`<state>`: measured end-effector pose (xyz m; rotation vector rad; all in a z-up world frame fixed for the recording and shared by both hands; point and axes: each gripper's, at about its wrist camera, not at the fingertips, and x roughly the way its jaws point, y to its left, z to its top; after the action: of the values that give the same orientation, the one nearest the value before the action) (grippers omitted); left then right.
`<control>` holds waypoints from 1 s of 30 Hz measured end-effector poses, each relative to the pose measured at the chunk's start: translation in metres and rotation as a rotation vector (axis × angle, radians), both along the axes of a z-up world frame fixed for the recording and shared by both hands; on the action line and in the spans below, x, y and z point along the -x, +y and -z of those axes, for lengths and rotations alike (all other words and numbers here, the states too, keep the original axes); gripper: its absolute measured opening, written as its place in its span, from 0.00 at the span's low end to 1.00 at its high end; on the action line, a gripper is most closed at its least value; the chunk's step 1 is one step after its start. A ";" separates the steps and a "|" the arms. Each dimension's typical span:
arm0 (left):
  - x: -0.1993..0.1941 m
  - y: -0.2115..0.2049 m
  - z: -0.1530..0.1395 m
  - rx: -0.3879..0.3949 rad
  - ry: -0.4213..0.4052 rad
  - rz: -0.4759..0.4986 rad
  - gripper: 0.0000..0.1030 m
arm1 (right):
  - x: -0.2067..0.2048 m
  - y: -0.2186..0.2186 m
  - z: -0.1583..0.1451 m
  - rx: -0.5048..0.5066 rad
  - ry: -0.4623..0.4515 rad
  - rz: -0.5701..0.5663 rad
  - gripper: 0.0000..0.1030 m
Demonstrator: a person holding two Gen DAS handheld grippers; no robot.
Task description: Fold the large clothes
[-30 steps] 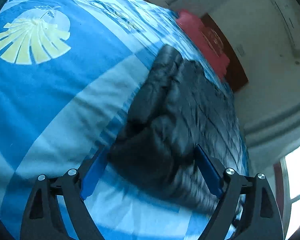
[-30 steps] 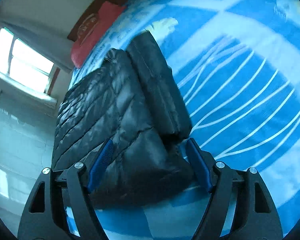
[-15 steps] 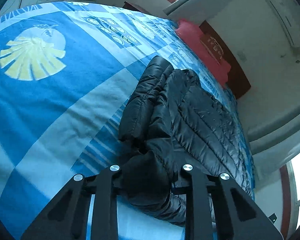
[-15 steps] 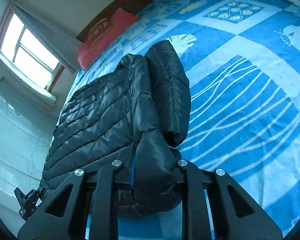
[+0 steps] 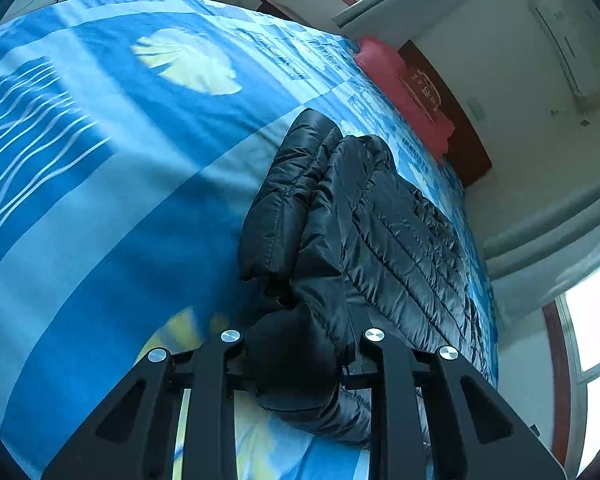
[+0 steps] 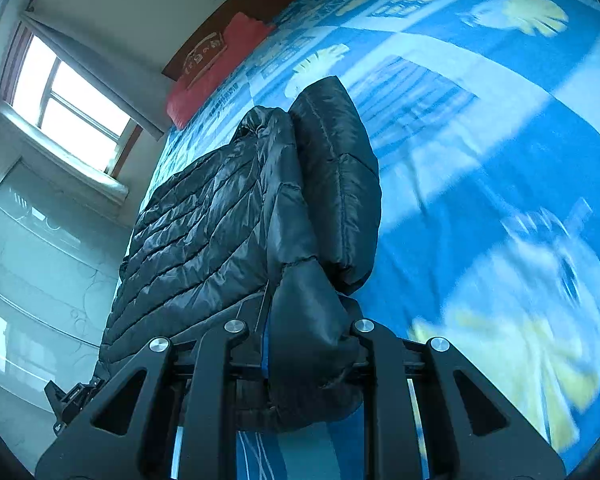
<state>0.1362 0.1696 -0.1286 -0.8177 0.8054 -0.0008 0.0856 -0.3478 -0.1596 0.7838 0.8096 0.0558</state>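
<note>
The left gripper (image 5: 298,360) and the right gripper (image 6: 300,356) each have their fingers clamped on a bunched edge of the black quilted puffer jacket (image 5: 380,232). The jacket lies on the bed's blue patterned cover (image 5: 120,184), near a red pillow (image 5: 404,92).

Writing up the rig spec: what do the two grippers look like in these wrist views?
Both match. The left gripper and right gripper are matte black, each side built from flat angular links with triangular cutouts. Round silver bolt heads mark the pivots, four showing per gripper. No cables, labels or sleeves show in either view. The finger pads are hidden, so their colour can't be told here.
</note>
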 end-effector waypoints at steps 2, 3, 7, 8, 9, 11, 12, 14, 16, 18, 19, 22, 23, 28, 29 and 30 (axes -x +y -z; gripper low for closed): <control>0.015 -0.001 -0.001 -0.005 0.003 0.003 0.24 | 0.019 0.002 0.001 0.008 0.006 -0.004 0.18; 0.023 -0.001 0.000 -0.006 0.003 0.003 0.24 | 0.028 0.003 0.002 0.004 0.009 -0.002 0.18; 0.043 0.000 0.004 -0.011 0.004 0.004 0.24 | 0.046 0.005 0.005 0.006 0.017 0.001 0.19; 0.046 0.001 0.006 -0.011 0.004 0.006 0.24 | 0.049 0.005 0.006 0.006 0.018 0.001 0.19; 0.046 0.001 0.007 -0.006 0.005 0.005 0.24 | 0.051 0.006 0.008 0.004 0.020 0.002 0.19; 0.044 0.003 0.010 0.004 0.006 0.004 0.24 | 0.052 0.006 0.010 -0.003 0.019 0.004 0.19; 0.042 0.003 0.011 0.003 0.006 0.008 0.24 | 0.051 0.005 0.010 -0.003 0.017 0.005 0.19; 0.040 0.006 0.014 0.013 0.012 0.013 0.27 | 0.052 0.004 0.010 0.000 0.017 0.008 0.21; 0.043 0.009 0.015 0.028 0.013 0.009 0.33 | 0.055 0.004 0.010 0.010 0.020 0.012 0.26; 0.047 0.013 0.016 0.040 0.023 -0.001 0.41 | 0.059 0.002 0.010 -0.002 0.028 0.018 0.31; 0.050 0.014 0.017 0.041 0.026 -0.005 0.47 | 0.060 -0.001 0.010 -0.010 0.029 0.022 0.32; 0.062 0.021 0.013 0.025 0.037 -0.015 0.51 | 0.068 -0.008 0.007 -0.004 0.039 0.040 0.44; 0.066 0.023 0.009 0.008 0.037 -0.014 0.51 | 0.072 -0.010 0.005 0.006 0.040 0.048 0.46; 0.083 0.026 -0.024 -0.116 -0.010 -0.027 0.51 | 0.088 -0.024 -0.016 0.110 0.057 0.108 0.47; 0.083 0.025 -0.030 -0.126 -0.024 -0.016 0.51 | 0.088 -0.022 -0.022 0.144 0.055 0.116 0.47; 0.082 0.020 -0.038 -0.136 -0.043 0.006 0.51 | 0.086 -0.017 -0.030 0.185 0.046 0.116 0.47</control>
<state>0.0544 0.1891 -0.0906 -0.6844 0.7586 0.0302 0.0001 -0.3649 -0.1291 0.6571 0.7992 -0.1394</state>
